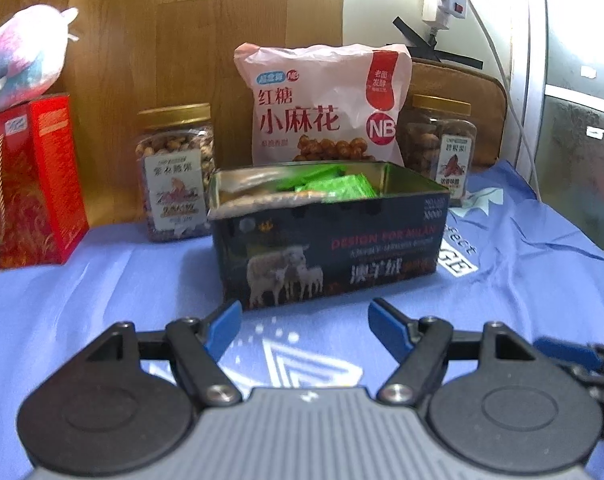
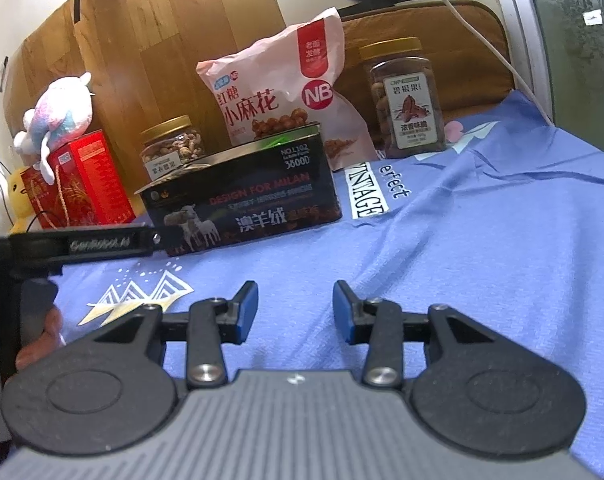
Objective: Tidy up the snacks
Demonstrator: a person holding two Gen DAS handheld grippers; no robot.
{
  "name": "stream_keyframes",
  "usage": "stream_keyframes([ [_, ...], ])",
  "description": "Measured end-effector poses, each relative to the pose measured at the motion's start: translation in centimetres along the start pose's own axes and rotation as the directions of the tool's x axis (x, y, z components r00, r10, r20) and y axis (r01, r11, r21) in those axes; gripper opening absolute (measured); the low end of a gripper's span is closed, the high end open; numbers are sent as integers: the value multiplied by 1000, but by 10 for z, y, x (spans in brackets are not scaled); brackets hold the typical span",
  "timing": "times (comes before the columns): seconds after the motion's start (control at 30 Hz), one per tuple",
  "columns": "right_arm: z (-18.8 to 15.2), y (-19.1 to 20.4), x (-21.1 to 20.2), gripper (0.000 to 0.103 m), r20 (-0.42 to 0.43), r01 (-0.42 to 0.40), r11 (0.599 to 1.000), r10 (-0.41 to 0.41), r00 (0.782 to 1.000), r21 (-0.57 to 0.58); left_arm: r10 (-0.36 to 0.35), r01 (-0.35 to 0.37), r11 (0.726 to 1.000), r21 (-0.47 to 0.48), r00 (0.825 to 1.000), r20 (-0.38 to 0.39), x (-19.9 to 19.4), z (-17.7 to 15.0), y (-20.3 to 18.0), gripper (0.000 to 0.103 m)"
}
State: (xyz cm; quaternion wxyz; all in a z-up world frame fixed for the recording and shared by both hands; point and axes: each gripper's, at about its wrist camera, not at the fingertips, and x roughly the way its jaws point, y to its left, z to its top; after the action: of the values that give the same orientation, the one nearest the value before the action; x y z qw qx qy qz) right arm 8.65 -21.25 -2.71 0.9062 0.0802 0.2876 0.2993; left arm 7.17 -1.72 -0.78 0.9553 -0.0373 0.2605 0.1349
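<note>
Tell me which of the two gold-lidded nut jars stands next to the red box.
The cashew jar, left of the pink snack bag, stands beside the red box. The pecan jar stands on the bag's other side.

The black tin bears white sheep and holds green packets. A pink bag with red lettering stands on the blue cloth. The gold-lidded jars' contents look brownish.

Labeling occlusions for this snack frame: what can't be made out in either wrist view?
- Tin's contents: right wrist view sees almost nothing over its wall; left wrist view shows green packets, the rest blurred.
- Left nut jar: lower half hidden behind the tin in the right wrist view.
- Yellow toy: mostly behind the red box.
- Jar label small print: too small.
- Left hand-held gripper: only its handle shows in the right wrist view.
</note>
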Motion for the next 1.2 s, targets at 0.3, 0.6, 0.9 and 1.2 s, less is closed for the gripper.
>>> stream_keyframes([
  [0.3,0,1,-3,44,6,-49,999,49,999,-10,60,-61,998,-32,998,-21,-23,-25,4,72],
  [0.6,-1,-1,-6,45,8,-78,997,78,997,-4,91,-91,996,-2,996,-17,-22,-36,-1,76],
  [0.9,0,-1,-7,49,14,-76,997,76,997,-4,89,-89,996,-19,996,-21,-23,-37,2,77],
  [1.2,-1,0,-5,49,8,-83,997,83,997,-10,97,-97,995,-26,995,-20,-24,-37,4,81],
])
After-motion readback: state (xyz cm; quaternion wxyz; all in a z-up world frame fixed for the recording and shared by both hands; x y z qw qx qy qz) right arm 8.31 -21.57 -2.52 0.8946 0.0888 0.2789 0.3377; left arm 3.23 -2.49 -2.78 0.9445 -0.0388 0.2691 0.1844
